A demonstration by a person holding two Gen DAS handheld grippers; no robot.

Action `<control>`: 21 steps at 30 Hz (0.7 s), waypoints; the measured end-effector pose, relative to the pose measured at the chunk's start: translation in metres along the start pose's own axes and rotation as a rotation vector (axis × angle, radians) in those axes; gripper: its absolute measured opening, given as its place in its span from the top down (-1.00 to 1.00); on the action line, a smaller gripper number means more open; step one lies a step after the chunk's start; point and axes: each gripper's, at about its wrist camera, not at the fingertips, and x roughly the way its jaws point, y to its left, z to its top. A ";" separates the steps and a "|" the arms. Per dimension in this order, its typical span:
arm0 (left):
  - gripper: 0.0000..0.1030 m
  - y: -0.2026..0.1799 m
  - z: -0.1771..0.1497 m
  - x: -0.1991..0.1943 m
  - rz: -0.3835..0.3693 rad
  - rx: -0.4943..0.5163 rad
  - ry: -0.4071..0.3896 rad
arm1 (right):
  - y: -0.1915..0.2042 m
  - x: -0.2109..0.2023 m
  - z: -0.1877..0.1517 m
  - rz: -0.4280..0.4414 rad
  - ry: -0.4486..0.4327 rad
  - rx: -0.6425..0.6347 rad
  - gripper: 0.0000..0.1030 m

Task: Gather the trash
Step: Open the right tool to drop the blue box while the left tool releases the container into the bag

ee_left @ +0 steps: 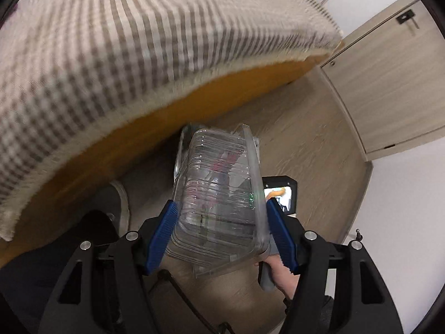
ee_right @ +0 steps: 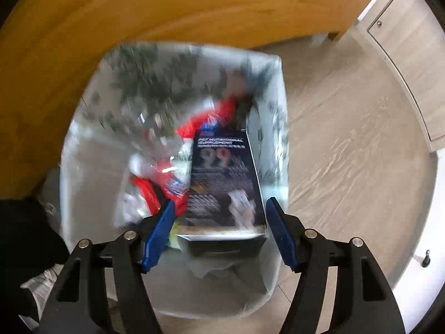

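My left gripper (ee_left: 222, 233) is shut on a clear ribbed plastic container (ee_left: 219, 194), both blue pads pressed to its sides. Through and behind the container the bin (ee_left: 182, 144) shows on the floor, and the other gripper's body (ee_left: 281, 189) with a hand (ee_left: 281, 272) lies just right of it. In the right wrist view a bin lined with a leaf-printed bag (ee_right: 91, 150) holds red wrappers (ee_right: 200, 122) and clear plastic. A dark blue supplement box (ee_right: 225, 178) lies between the pads of my right gripper (ee_right: 219, 228) over the bin; a gap shows beside the left pad, so the jaws stand open.
A bed with a checked blanket (ee_left: 125, 55) and an orange wooden frame (ee_right: 167, 8) runs along the left. Wood-look cabinet doors (ee_left: 389, 89) stand at the right, over pale plank floor (ee_right: 347, 153). A shoe (ee_left: 119, 197) and a dark trouser leg (ee_right: 22, 236) are close by.
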 end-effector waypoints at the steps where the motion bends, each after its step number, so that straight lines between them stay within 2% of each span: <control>1: -0.23 0.000 -0.001 0.014 0.002 -0.005 0.021 | -0.003 -0.003 -0.003 0.024 -0.016 0.007 -0.28; 4: -0.23 0.005 -0.005 0.043 0.004 -0.026 0.076 | -0.019 -0.026 -0.013 0.114 -0.073 0.058 -0.32; 7: -0.23 0.004 -0.008 0.064 -0.006 -0.022 0.128 | -0.049 -0.068 -0.024 0.232 -0.196 0.150 -0.32; 8: -0.24 0.003 -0.007 0.066 0.001 -0.012 0.125 | -0.061 -0.082 -0.029 0.256 -0.243 0.180 -0.18; 9: -0.24 0.002 -0.006 0.068 0.006 -0.007 0.122 | -0.070 -0.090 -0.034 0.259 -0.262 0.201 0.40; 11: -0.24 -0.002 -0.003 0.077 0.024 -0.013 0.135 | -0.078 -0.087 -0.036 0.267 -0.223 0.227 0.89; 16: -0.24 -0.015 0.005 0.115 0.067 -0.015 0.200 | -0.066 -0.056 -0.032 0.270 -0.139 0.199 0.92; 21: -0.24 -0.023 -0.005 0.170 0.128 -0.016 0.293 | -0.073 -0.060 -0.047 0.300 -0.152 0.267 0.91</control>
